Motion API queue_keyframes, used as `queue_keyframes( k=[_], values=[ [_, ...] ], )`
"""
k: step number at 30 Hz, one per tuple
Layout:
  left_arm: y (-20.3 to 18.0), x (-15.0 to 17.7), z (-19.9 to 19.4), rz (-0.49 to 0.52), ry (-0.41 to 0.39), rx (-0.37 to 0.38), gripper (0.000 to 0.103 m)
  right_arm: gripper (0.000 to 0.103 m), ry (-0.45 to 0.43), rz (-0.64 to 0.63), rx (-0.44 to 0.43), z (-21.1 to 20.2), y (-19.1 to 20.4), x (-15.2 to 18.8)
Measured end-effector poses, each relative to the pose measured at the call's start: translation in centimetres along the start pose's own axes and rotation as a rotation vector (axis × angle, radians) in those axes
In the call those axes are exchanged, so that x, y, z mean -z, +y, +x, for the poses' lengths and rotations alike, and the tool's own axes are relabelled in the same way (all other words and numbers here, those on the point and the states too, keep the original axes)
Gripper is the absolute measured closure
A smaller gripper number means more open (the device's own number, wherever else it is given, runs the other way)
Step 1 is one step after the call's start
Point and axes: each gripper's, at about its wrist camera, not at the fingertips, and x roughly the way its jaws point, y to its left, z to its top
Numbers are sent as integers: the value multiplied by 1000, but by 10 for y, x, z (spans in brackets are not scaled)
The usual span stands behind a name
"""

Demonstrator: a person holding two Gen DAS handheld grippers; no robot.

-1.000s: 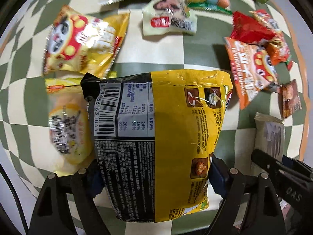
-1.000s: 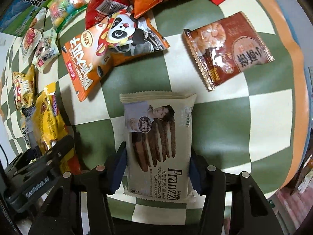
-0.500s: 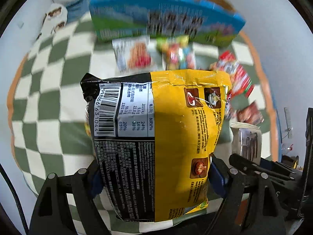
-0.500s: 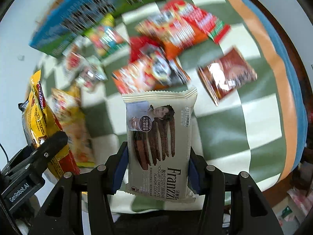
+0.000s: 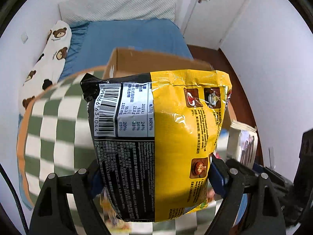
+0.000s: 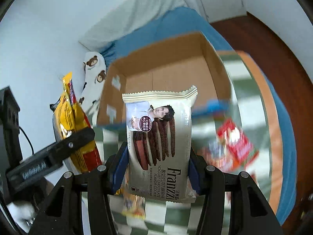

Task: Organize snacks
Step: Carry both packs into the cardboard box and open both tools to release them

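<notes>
Cardboard box (image 6: 168, 72) lies straight ahead of both my grippers, open side up, at the far edge of the checkered blanket (image 5: 56, 121). My left gripper (image 5: 154, 178) clamps the yellow noodle packet (image 5: 162, 143); my right gripper (image 6: 158, 168) clamps the Franzzi cookie pack (image 6: 160, 143), long axis pointing boxward, seemingly nearer.

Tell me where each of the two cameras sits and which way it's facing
Left wrist: on the left gripper, looking along its fingers past the held noodle pack to the box and bed; its own fingers show.
Right wrist: on the right gripper, facing the open box past the cookie pack; its fingers and the left gripper show.
Shared: box, bed, checkered cloth, both packs.
</notes>
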Motion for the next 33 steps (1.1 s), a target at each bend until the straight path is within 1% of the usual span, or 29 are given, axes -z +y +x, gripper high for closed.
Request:
queue_keyframes(
  k=[3, 5, 6, 8, 10, 12, 16, 18, 22, 25, 26, 27, 28, 29, 30, 33],
  values=[
    [4, -46, 26, -17, 24, -12, 18, 46, 3, -32, 20, 25, 3, -42],
    [9, -78, 57, -18, 65, -24, 18, 46, 21, -39, 28, 51, 0, -73],
    [10, -87, 67, -15, 83, -25, 18, 46, 31, -47, 36, 67, -2, -86],
    [17, -111, 103, -24, 141, -31, 18, 46, 52, -57, 53, 93, -5, -108],
    [21, -124, 129, -32, 185, -29, 18, 46, 76, -56, 65, 120, -11, -125],
    [27, -139, 163, -29, 235, -46, 18, 46, 116, -52, 70, 152, -20, -140],
    [37, -155, 212, -22, 297, -67, 18, 46, 170, -61, 86, 197, -33, -158],
    [39, -162, 229, -22, 319, -73, 18, 46, 192, -74, 100, 218, -39, -165],
    [40, -164, 250, -18, 344, -92, 18, 46, 215, -78, 102, 244, -51, -176],
    [44, -164, 263, -37, 361, -76, 17, 45, 244, -84, 69, 262, -60, -183],
    [44, -164, 267, -35, 365, -76, 17, 43, 253, -88, 71, 264, -60, -184],
    [47, -166, 272, -27, 367, -81, 17, 35, 260, -97, 77, 266, -61, -183],
    [46, -165, 274, -23, 368, -88, 16, 30, 264, -109, 86, 267, -62, -184],
    [46, -165, 277, -21, 370, -96, 16, 21, 264, -117, 94, 268, -64, -185],
    [46, -164, 278, -20, 370, -93, 16, 15, 269, -122, 100, 269, -67, -187],
    [47, -164, 275, -26, 354, -88, 16, 14, 269, -118, 108, 266, -71, -187]
  ],
)
